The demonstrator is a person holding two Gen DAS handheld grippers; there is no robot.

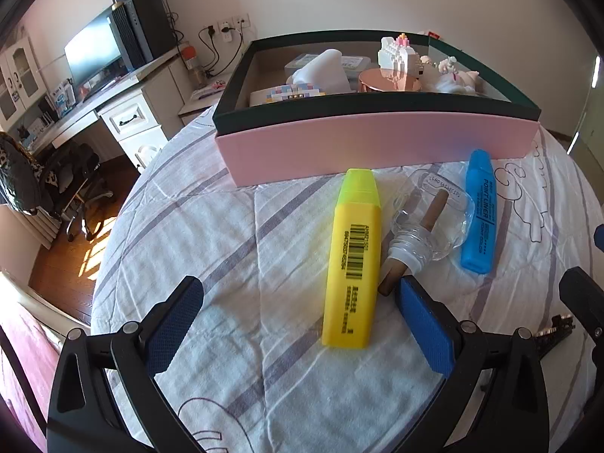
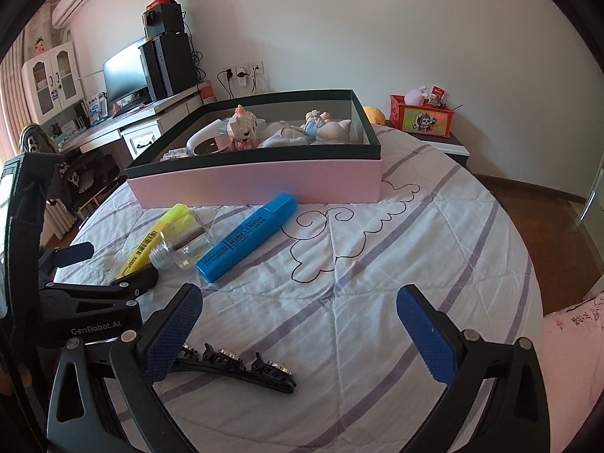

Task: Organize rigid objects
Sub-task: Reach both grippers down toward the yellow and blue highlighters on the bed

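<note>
Hand-held gripper (image 2: 299,313) near "POINT LINER" blue highlighter (image 2: 245,238).

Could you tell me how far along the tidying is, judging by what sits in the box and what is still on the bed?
Done: the pink box already holds several toys, including a white block figure. In hand: nothing; the left gripper and right gripper both have open jaws. Left on the bedspread: the yellow highlighter, the clear bottle, the blue highlighter and the black hair clip.
</note>
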